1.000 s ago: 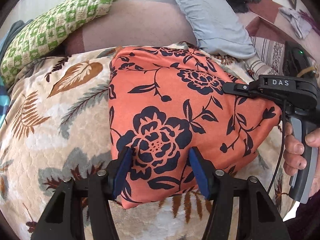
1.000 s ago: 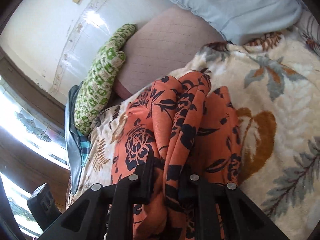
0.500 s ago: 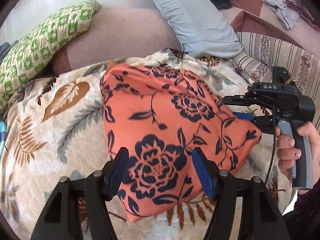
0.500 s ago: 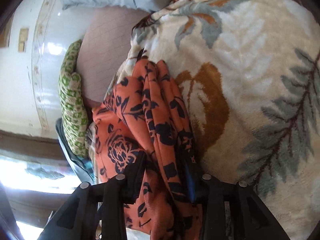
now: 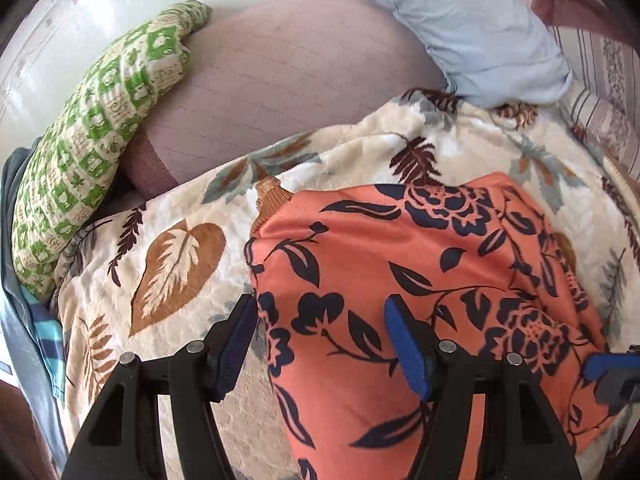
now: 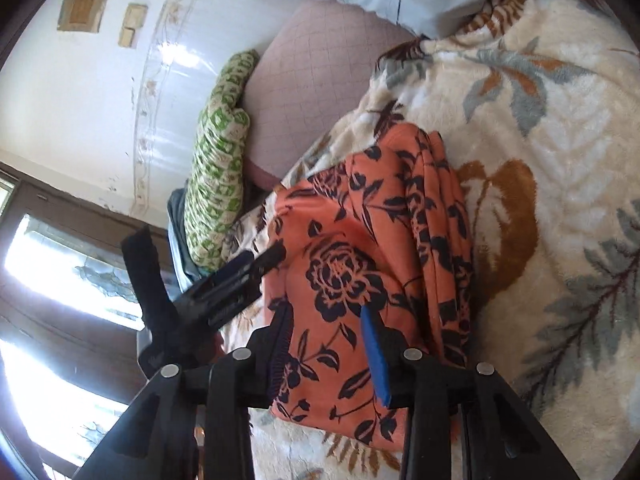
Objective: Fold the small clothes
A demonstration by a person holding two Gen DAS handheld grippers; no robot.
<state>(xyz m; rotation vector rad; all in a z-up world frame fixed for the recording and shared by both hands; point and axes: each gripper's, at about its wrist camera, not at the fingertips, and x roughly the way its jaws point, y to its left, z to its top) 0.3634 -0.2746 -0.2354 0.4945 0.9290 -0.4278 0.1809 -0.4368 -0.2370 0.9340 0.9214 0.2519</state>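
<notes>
left gripper [image 5: 324,344] at bottom centre, jaws apart over the near edge of the folded orange floral garment [image 5: 420,280], right gripper [image 6: 328,344] jaws apart too, holding nothing, garment lying lower right on the leafy blanket [image 5: 180,240], green checked pillow [image 5: 92,136] upper left, pale blue pillow [image 5: 472,28] upper right

The left tongs [image 5: 320,344] are matte black plastic: two angular arms with cut-out triangular openings, each carrying a pair of round silver screw heads near the front. Their fingers [image 5: 406,346] end in flat pads faced with bright blue material (the other pad looks darker, navy, in shadow). The right tongs [image 6: 328,350] share the same build, with black ribbed linkage, silver screws and blue-lined fingers [image 6: 376,360]. Seen from the right wrist camera, the left tongs show a slotted black body and a blue strip.
</notes>
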